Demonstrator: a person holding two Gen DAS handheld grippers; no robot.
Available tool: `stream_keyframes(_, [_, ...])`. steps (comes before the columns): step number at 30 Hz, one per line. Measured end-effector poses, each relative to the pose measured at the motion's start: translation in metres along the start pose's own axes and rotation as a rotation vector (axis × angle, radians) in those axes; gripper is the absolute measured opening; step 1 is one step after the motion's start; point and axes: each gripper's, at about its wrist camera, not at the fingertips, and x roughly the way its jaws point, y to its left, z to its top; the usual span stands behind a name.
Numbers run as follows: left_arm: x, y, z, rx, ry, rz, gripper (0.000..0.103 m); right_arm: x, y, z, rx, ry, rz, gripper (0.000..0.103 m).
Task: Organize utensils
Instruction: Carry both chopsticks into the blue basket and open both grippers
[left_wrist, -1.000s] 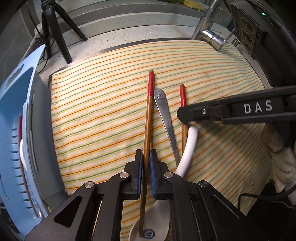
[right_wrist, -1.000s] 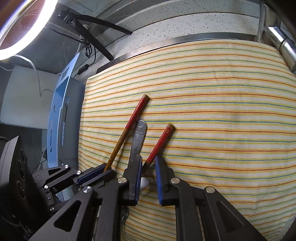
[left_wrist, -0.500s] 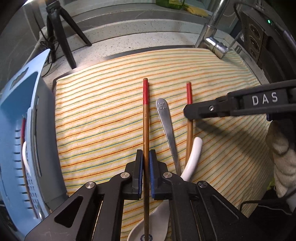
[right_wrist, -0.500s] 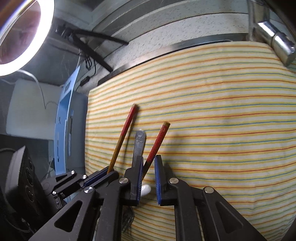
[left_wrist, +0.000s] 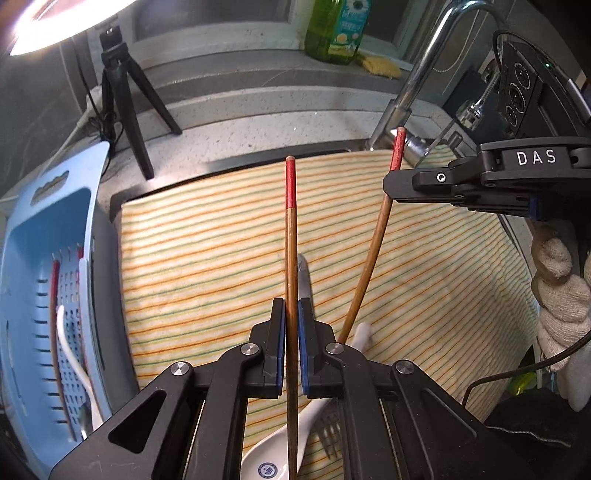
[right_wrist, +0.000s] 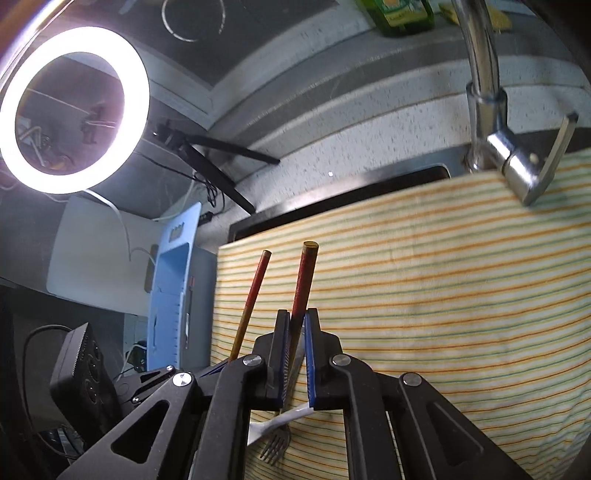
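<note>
My left fingers (left_wrist: 291, 328) are pinched on one chopstick (left_wrist: 290, 258) partway along its brown shaft, its red end pointing straight ahead and away from me. My right fingers (right_wrist: 295, 332) have just been closing and now pinch the second chopstick (right_wrist: 303, 280) near the start of its red end; it rises up and forward out of the grip. Both sticks look lifted clear of the striped cloth (left_wrist: 207, 258).

Below the grips, still lying on the cloth, are a white spoon (left_wrist: 273, 458) and a metal fork (right_wrist: 277, 446), the spoon's handle crossing the fork's.

The move ahead turns on the blue basket (left_wrist: 44, 229), which lies off to my left, past the cloth's left edge. It already holds what seem to be a chopstick and a white spoon, lying lengthwise. My left hand is the nearer one; in the right camera's view the basket sits further off, beyond my left gripper. I judge each stick's long axis runs roughly parallel to the basket's long side, so a sideways carry to the left with little turning should do, left hand first.

Further off stand the faucet (right_wrist: 484, 96), a small tripod (left_wrist: 122, 107) and a green bottle (left_wrist: 336, 29) on the ledge.
</note>
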Motion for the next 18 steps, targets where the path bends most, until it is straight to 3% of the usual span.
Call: stream_keyframes(18, [-0.044, 0.030, -0.008, -0.055, -0.095, 0.041, 0.005, -0.041, 0.039, 0.009, -0.055, -0.071, 0.098, 0.006])
